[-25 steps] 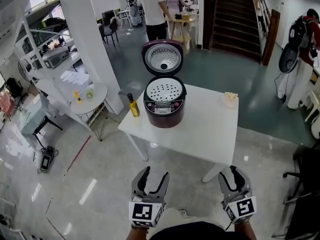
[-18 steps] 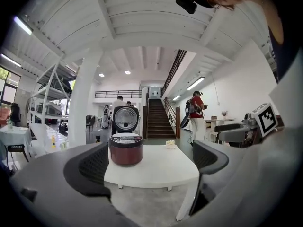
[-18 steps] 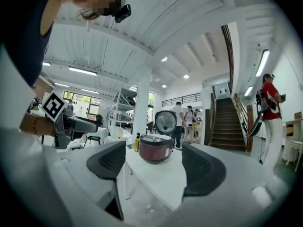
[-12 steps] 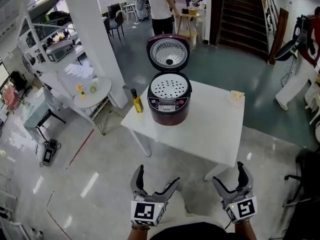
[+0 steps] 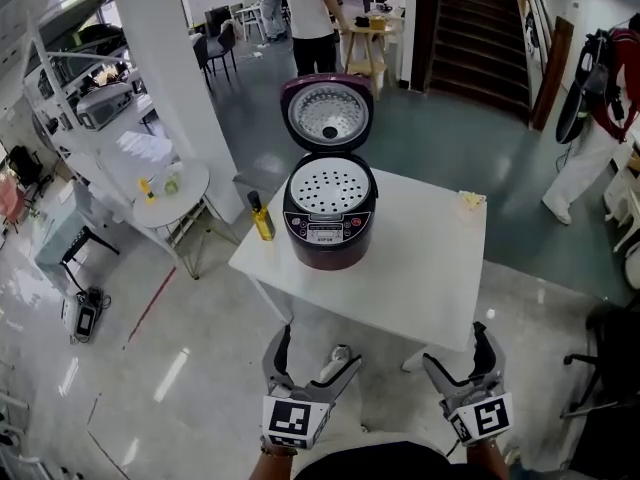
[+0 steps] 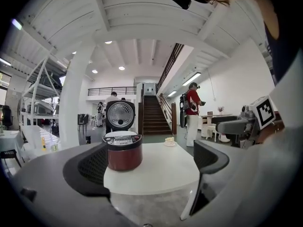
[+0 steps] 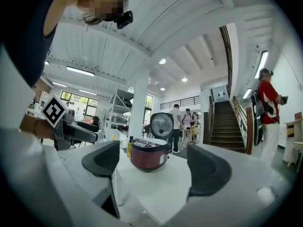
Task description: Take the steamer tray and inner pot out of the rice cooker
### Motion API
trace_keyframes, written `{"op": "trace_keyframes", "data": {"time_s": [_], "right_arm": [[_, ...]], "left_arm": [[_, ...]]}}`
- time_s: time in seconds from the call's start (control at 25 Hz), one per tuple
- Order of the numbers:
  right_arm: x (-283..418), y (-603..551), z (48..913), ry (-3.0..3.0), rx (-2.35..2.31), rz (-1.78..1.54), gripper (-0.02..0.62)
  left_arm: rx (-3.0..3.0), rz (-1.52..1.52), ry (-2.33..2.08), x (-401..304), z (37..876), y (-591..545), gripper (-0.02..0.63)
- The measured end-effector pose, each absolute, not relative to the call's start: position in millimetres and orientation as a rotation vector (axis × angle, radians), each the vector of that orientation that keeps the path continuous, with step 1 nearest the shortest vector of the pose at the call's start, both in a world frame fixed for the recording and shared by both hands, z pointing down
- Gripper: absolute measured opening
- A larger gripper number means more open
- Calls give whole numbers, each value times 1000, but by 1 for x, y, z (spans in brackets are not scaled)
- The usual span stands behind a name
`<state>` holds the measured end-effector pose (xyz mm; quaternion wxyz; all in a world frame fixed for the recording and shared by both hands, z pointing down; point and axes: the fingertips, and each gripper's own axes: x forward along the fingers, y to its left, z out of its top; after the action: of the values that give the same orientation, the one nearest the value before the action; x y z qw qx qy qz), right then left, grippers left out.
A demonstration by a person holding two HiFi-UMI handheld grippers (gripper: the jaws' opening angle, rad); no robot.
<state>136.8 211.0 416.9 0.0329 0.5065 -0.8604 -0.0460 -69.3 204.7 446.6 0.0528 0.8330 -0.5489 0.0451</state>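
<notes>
Rice cooker (image 5: 329, 226) stood upright on the far left part of the white tabletop (image 5: 420, 268), round and dark red, its control panel facing the person and its lid (image 5: 327, 115) hinged up at the back. The white perforated steamer tray (image 5: 330, 186) lay flat in its mouth. Short of the tabletop, the left gripper (image 5: 317, 353) hung with jaws wide and empty; the right gripper (image 5: 460, 353) had its jaws opening, nothing between them.

Bare tabletop (image 5: 420, 268) lies open before the rice cooker (image 5: 328, 240); a bottle (image 5: 261, 218) stands just beside it.
</notes>
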Motion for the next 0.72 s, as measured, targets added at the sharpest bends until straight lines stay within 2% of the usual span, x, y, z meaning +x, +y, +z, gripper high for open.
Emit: {"op": "trace_keyframes", "data": {"time_s": [0.2, 0.72], "right_arm": [[133, 163, 422, -2632, 1594, -149, 440], [89, 9, 407, -2673, 1658, -66, 414]], "left_arm": [[2630, 185, -1659, -67, 441, 152, 555], [2663, 233, -1677, -119, 424, -5, 551]]}}
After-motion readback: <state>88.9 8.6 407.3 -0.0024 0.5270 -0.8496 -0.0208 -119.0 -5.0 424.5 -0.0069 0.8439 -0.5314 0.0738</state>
